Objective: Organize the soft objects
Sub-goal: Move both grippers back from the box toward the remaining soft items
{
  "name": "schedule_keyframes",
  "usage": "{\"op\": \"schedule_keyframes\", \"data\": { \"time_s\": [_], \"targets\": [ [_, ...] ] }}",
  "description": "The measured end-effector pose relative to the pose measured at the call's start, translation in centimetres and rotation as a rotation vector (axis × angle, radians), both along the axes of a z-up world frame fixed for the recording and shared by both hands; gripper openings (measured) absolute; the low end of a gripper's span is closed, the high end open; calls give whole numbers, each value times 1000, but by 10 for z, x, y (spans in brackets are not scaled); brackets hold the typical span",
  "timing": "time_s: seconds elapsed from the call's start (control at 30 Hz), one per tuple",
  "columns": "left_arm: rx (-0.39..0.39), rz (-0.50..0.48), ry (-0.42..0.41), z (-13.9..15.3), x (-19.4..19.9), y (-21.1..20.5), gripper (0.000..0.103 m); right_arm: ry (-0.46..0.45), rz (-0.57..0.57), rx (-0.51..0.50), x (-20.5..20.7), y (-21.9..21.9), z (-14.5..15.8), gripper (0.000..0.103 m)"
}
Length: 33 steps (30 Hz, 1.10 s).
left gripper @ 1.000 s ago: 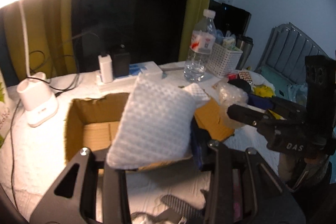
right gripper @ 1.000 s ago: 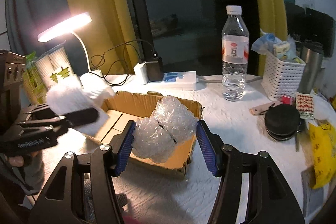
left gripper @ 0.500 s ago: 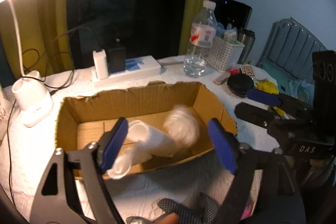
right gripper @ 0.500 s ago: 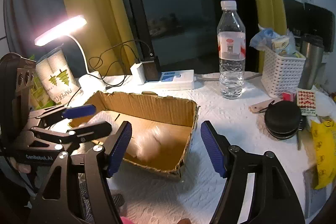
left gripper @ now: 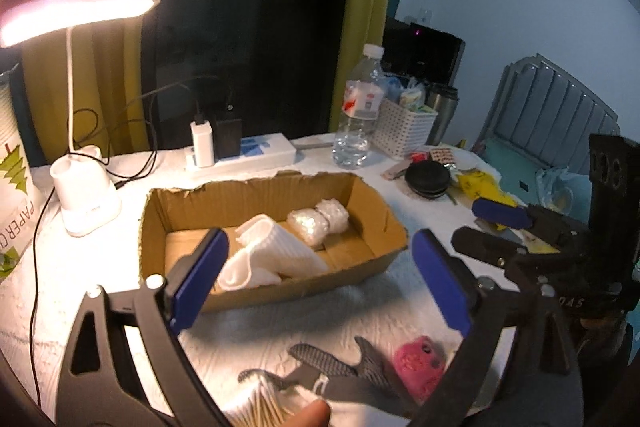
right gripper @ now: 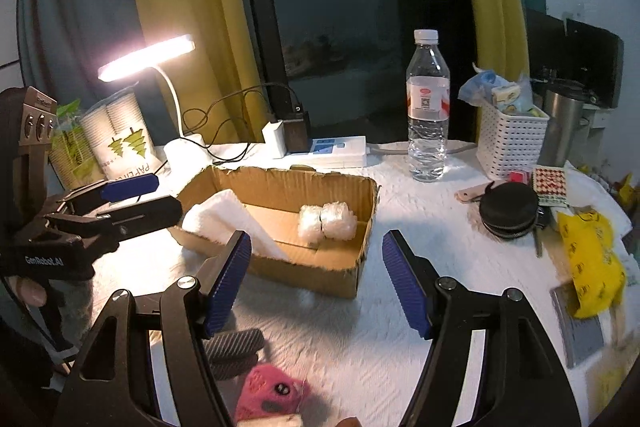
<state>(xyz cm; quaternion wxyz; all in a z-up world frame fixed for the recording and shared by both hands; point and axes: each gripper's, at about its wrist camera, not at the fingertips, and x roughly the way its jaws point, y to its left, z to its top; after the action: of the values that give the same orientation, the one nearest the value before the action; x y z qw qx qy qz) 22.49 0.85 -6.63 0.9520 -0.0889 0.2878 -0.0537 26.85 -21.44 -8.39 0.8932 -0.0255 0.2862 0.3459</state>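
Note:
An open cardboard box (left gripper: 384, 211) (right gripper: 340, 279) sits mid-table. Inside it lie a white waffle-textured cloth (left gripper: 276, 251) (right gripper: 228, 215) and a clear bubble-wrap bundle (left gripper: 318, 219) (right gripper: 326, 221). My left gripper (left gripper: 320, 281) is open and empty, in front of the box; it also shows at the left in the right wrist view (right gripper: 132, 193). My right gripper (right gripper: 316, 277) is open and empty, in front of the box; it also shows at the right in the left wrist view (left gripper: 492, 231). A pink soft object (left gripper: 418, 363) (right gripper: 268, 393) and a grey mesh piece (left gripper: 328, 365) (right gripper: 236, 345) lie on the near table.
A lit desk lamp (left gripper: 86, 195) (right gripper: 186, 147), a power strip (left gripper: 244, 155) (right gripper: 340, 149), a water bottle (left gripper: 360, 119) (right gripper: 428, 107), a white basket (left gripper: 404, 131) (right gripper: 510, 141), a black round case (left gripper: 428, 179) (right gripper: 508, 209) and a yellow bag (right gripper: 592, 255) stand around the box.
Both grippers opened and let go: the white cloth and the bubble wrap dropped into the box. Both grippers pulled back toward the near edge.

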Motion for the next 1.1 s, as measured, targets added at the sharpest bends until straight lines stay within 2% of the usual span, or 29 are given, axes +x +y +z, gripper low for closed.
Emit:
{"op": "schedule_keyframes", "data": {
  "time_s": [0.17,0.5,1.1],
  "targets": [
    [-6,-16,-14,3,-20,-5,94,-2,-14,-8,-20,-7,0,72],
    [-6,-41,16,-10,-57,-17,94,6,-20,-19,-56,-21,-11,72],
    [-23,-54,181,-64,-99,-35,93,84,-18,-13,-92,-40,-52,72]
  ]
}}
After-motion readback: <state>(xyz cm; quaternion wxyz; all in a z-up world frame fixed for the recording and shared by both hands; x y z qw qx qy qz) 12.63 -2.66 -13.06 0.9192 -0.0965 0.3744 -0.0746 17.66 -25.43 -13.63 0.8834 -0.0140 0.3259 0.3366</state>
